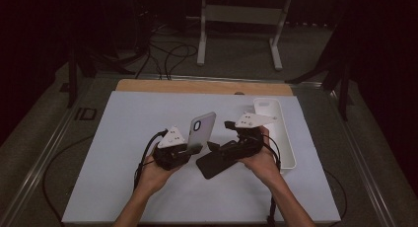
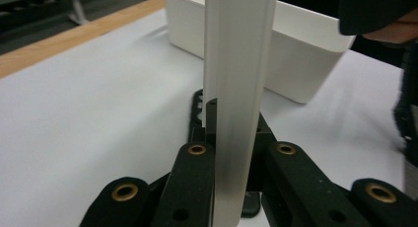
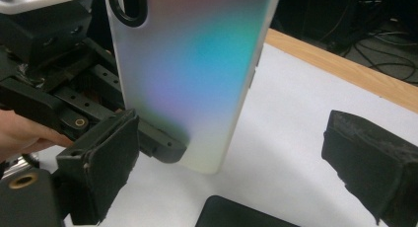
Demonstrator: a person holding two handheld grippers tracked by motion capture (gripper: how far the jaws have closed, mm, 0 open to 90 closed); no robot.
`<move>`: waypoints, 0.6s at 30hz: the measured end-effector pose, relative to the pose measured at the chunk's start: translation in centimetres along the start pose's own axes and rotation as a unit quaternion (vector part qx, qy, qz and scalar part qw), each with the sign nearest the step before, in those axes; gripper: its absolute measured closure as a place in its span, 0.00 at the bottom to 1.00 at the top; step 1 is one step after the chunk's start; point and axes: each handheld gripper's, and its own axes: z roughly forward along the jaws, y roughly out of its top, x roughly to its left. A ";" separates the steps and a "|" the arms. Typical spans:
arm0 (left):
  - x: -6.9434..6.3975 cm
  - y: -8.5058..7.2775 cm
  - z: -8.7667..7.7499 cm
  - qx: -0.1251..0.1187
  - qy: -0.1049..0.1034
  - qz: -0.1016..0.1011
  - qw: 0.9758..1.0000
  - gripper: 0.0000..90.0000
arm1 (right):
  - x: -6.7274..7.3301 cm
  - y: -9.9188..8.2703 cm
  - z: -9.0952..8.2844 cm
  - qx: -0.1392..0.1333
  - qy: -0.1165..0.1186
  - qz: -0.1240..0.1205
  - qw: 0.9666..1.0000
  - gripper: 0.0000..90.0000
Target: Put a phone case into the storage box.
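1. The upright phone case (image 1: 202, 130) is the landmark; the white mat (image 1: 123, 133) to its left lies bare and passable.
2. Right of the case, a black phone (image 1: 217, 163) lies flat.
3. Farther right, the white bin (image 1: 288, 138) blocks the mat's edge.

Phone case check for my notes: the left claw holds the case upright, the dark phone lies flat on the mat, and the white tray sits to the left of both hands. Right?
Not quite: the high view shows the white tray to the right of both hands. The left claw does hold the case upright, and the dark phone lies flat.
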 end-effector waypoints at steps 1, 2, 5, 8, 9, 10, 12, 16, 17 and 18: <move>0.0 0.0 0.0 0.000 0.003 -0.001 1.000 0.96 | 0.1 0.0 0.0 -0.002 -0.001 0.004 1.000 0.08; -0.1 0.0 0.0 0.000 0.009 -0.001 1.000 0.96 | 0.1 0.0 -0.1 -0.005 -0.008 0.006 1.000 0.08; -0.1 0.0 0.2 0.000 0.018 -0.003 1.000 0.96 | 0.3 0.1 -0.2 -0.014 -0.018 0.009 1.000 0.08; -0.2 -0.1 0.3 0.000 0.022 -0.006 1.000 0.96 | 0.5 0.3 -0.2 -0.026 -0.024 0.015 0.999 0.08; -0.3 -0.1 0.4 0.000 0.023 -0.007 1.000 0.96 | 0.6 0.4 -0.3 -0.027 -0.026 0.019 0.999 0.08; -0.3 -0.1 0.5 0.002 0.023 -0.005 1.000 0.96 | 0.6 0.6 -0.2 -0.030 -0.028 0.023 0.999 0.08; -0.4 -0.2 0.6 0.003 0.025 -0.004 1.000 0.96 | 0.7 0.8 -0.2 -0.033 -0.029 0.028 0.999 0.08; -0.5 -0.2 0.8 0.003 0.027 -0.002 1.000 0.96 | 1.1 1.2 0.2 -0.035 -0.031 0.033 0.998 0.08; -0.6 -0.2 0.8 0.004 0.027 -0.002 1.000 0.96 | 1.2 1.3 0.3 -0.039 -0.030 0.035 0.998 0.08; -0.6 -0.2 0.8 0.004 0.029 -0.001 1.000 0.96 | 1.4 1.4 0.3 -0.041 -0.033 0.036 0.998 0.09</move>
